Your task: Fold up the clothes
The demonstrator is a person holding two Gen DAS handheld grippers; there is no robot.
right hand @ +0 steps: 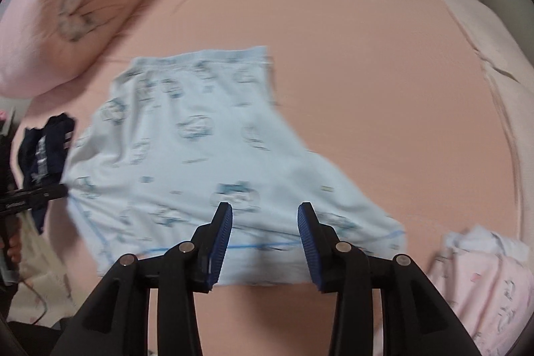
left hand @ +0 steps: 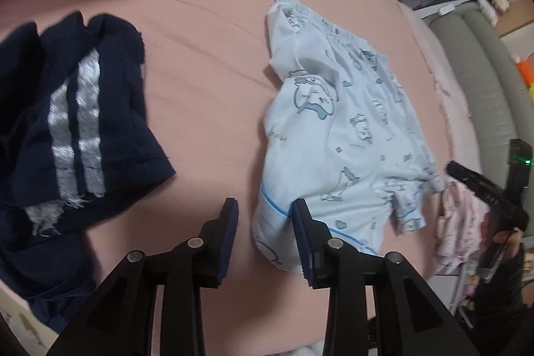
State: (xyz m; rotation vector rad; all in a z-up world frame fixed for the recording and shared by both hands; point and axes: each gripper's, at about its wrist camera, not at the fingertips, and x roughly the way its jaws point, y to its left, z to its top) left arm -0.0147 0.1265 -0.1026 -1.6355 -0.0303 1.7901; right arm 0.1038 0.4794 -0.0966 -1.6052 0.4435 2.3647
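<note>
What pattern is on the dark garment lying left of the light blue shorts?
Two silvery-white stripes on the navy garment, worn and flaking at the hem; clearest in the left wrist view.

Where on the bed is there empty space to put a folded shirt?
The pink sheet is bare between the navy striped garment and the light blue printed shorts. It is bare too beyond the shorts, toward the bed's far edge. It is crowded by the pink pillow and the pink clothes.

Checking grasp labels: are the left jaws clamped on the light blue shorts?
No. The left gripper stands open, only its right jaw at the hem of the light blue shorts.
</note>
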